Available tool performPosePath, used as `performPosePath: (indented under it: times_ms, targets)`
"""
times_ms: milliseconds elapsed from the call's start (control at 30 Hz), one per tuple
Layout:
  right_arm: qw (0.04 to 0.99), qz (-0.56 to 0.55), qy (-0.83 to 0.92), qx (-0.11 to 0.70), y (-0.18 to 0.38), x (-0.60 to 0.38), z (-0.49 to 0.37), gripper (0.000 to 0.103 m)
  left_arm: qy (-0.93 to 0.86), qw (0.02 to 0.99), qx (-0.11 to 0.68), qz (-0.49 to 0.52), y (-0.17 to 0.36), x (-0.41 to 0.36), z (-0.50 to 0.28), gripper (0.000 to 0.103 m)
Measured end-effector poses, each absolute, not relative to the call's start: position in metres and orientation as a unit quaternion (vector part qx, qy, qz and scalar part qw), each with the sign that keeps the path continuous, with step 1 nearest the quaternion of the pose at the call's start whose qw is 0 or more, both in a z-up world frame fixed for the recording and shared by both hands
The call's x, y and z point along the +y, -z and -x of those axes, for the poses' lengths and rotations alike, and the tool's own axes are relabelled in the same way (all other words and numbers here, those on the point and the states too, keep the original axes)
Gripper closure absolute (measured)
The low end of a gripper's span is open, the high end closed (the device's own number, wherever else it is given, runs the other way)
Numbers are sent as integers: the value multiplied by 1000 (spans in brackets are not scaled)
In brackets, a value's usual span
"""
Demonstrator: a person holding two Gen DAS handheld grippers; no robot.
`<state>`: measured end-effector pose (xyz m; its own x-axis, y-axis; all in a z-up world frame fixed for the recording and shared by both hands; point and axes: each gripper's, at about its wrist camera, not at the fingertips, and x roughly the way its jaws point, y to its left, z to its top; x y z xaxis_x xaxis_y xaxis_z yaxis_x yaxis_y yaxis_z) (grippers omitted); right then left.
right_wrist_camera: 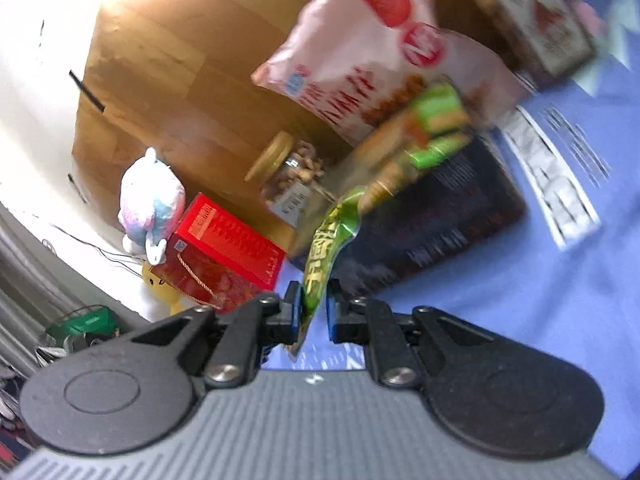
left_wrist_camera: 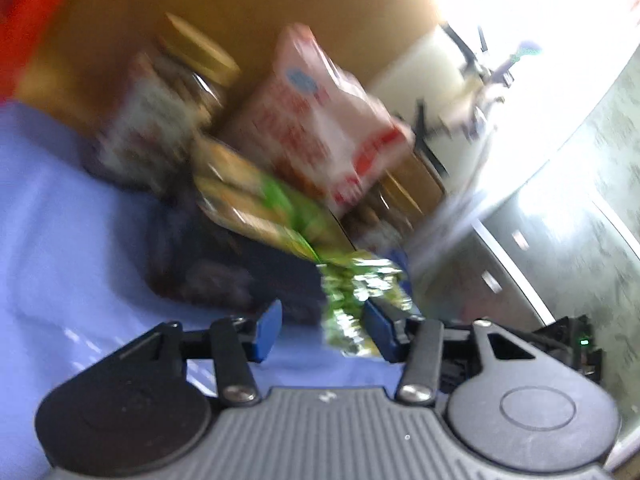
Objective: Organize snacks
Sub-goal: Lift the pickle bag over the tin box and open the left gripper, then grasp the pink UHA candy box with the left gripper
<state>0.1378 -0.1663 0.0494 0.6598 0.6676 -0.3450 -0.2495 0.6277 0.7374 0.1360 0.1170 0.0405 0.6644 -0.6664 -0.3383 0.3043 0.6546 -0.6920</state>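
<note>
A green snack bag [left_wrist_camera: 256, 196] with biscuits pictured on it stretches over a dark box [left_wrist_camera: 224, 272]. In the left wrist view its crinkled green end [left_wrist_camera: 356, 292] lies between the blue pads of my left gripper [left_wrist_camera: 324, 330]. It touches the right pad, while the left pad [left_wrist_camera: 268, 330] stands clear of it. In the right wrist view my right gripper [right_wrist_camera: 314, 314] is shut on the other edge of the green snack bag [right_wrist_camera: 424, 132]. Both views are blurred.
A pink and white snack bag [right_wrist_camera: 380, 52] and a gold-lidded jar [right_wrist_camera: 288, 172] stand behind, against a cardboard box [right_wrist_camera: 160, 80]. A red box [right_wrist_camera: 224, 248] and a plush toy [right_wrist_camera: 150, 196] sit at the left. White packets [right_wrist_camera: 560, 184] lie on the blue cloth [left_wrist_camera: 60, 220].
</note>
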Motion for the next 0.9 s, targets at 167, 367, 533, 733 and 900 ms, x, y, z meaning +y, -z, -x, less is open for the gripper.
performPosePath:
  times_ms: [167,367,533,733,900]
  targets:
    - [874,-299,-231,306,-63,-156,-186,87,200,896,271,289,-45,138,-139,57]
    - [919,-188,-138,319,-56,-141,-218,76,146,926,257,234,-52,134,-135,57]
    - [938,-132,-133,293,-67,-139,-195,52,148,937,251,192,-55,120,-127,57]
    - [943,-146,-149,260,-82,-170,-129,52,192,929,280,144,-54,92,-121,57]
    - [940,-157,-163,256,-58,-201,-45,43,262,907,315,92,-49,56,-110,57]
